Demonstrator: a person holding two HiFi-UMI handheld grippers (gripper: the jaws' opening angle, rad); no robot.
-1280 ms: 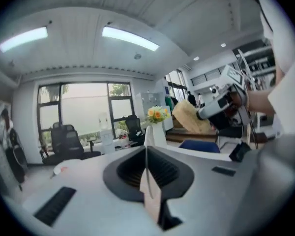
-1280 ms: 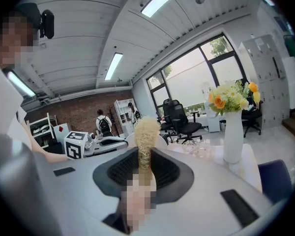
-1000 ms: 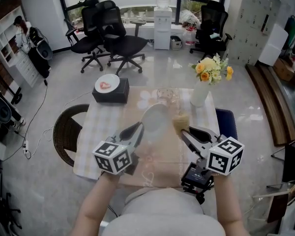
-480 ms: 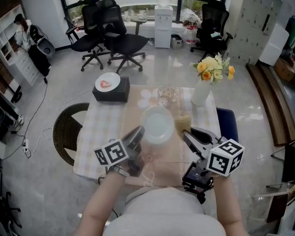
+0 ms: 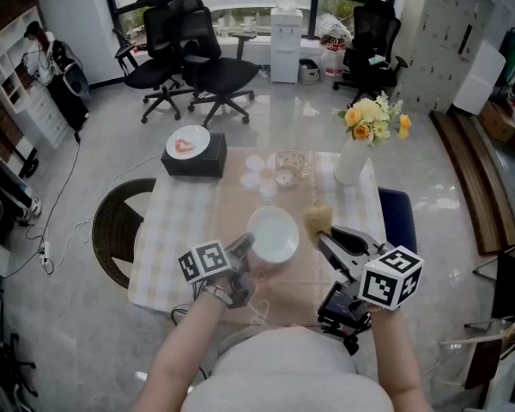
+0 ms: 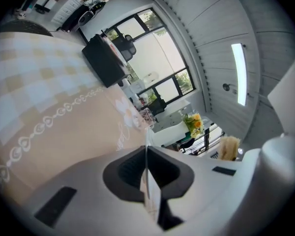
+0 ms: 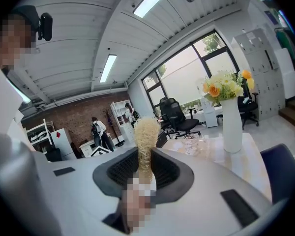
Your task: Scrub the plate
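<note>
table (image 5: 167, 230): checked cloth | black box (image 5: 193, 160) far-left corner | white vase (image 5: 349, 163) far-right | glass cup (image 5: 285, 166) between

Glossy plate (image 5: 273, 234), fibrous scrubber (image 5: 318, 219), matt cloth tablecloth (image 5: 178, 221).

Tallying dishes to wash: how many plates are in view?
2. One plate is gripped in the left gripper's jaws, near the table's middle; the other plate sits on the black box at the table's far left corner.
</note>
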